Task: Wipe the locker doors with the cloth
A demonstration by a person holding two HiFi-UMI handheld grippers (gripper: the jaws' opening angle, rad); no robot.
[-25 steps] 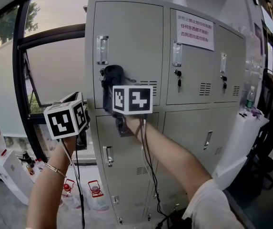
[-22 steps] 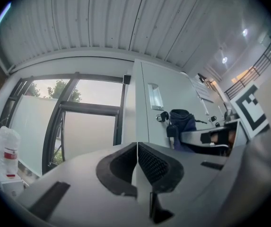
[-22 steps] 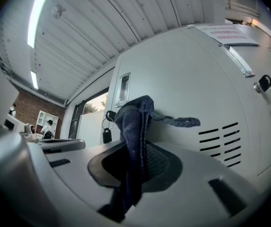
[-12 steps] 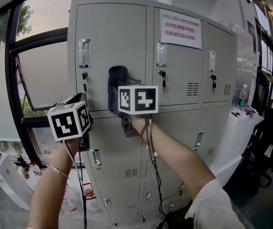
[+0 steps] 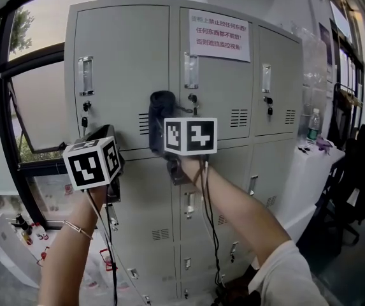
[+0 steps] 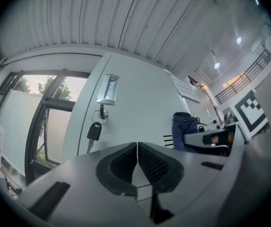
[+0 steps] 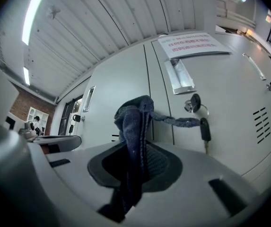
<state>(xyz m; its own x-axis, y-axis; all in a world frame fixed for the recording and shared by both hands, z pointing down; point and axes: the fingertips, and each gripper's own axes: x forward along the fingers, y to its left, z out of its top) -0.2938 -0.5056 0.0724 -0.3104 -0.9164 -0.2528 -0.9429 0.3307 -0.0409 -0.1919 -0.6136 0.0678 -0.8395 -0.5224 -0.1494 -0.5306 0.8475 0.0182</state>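
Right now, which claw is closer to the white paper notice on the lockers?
Right. The right claw, shut on the cloth, sits below and left of the notice; the left claw is lower and farther left.

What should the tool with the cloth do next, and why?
Probably slide the right tool sideways, rubbing the cloth across the middle upper door. The cloth sits by that door's edge, and a loose strand lies near its key, so go gently there.
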